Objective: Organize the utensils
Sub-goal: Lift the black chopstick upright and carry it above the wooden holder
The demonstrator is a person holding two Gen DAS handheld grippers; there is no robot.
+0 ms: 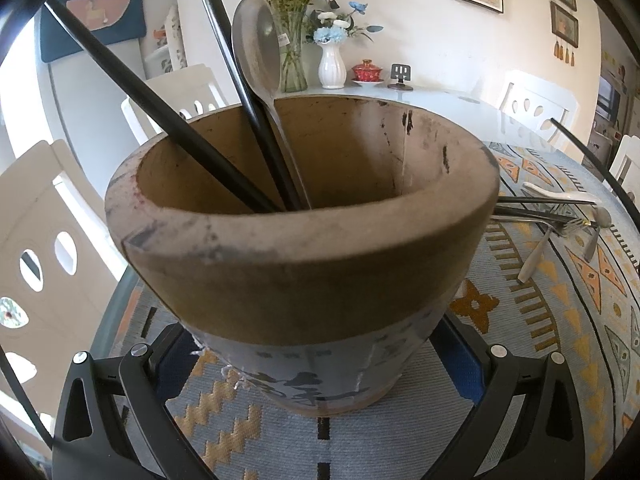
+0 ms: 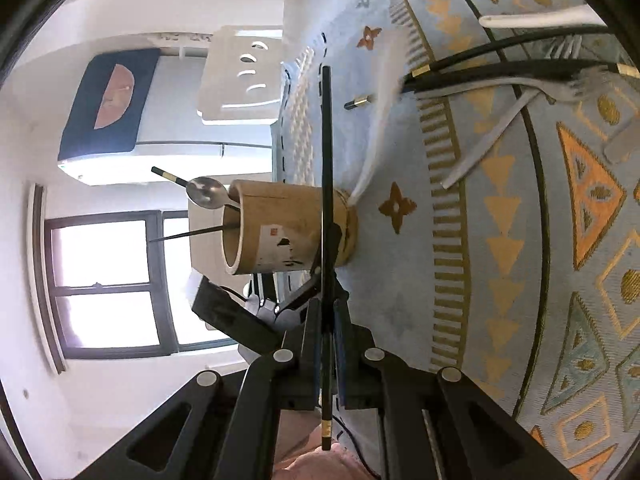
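We find the left gripper (image 1: 320,364) with its jaws clamped on the lower sides of the wooden holder (image 1: 304,240), which stands upright on the patterned mat (image 1: 560,280) covering the counter (image 1: 440,96). Inside the holder lean two black chopsticks (image 1: 160,112) and a metal spoon (image 1: 256,44), their tops rising above the rim.

We note the right gripper (image 2: 328,328) with its jaws closed on a single black chopstick (image 2: 327,160), gripped near its gold-banded end; the shaft runs forward past the fingertips and crosses in front of the holder as seen from the right wrist view. That view is rolled, so the holder appears on its side.

Loose utensils (image 2: 520,76) lie in a pile on the mat well apart from the holder: a white spoon (image 2: 536,20), forks (image 2: 492,132) and further chopsticks.
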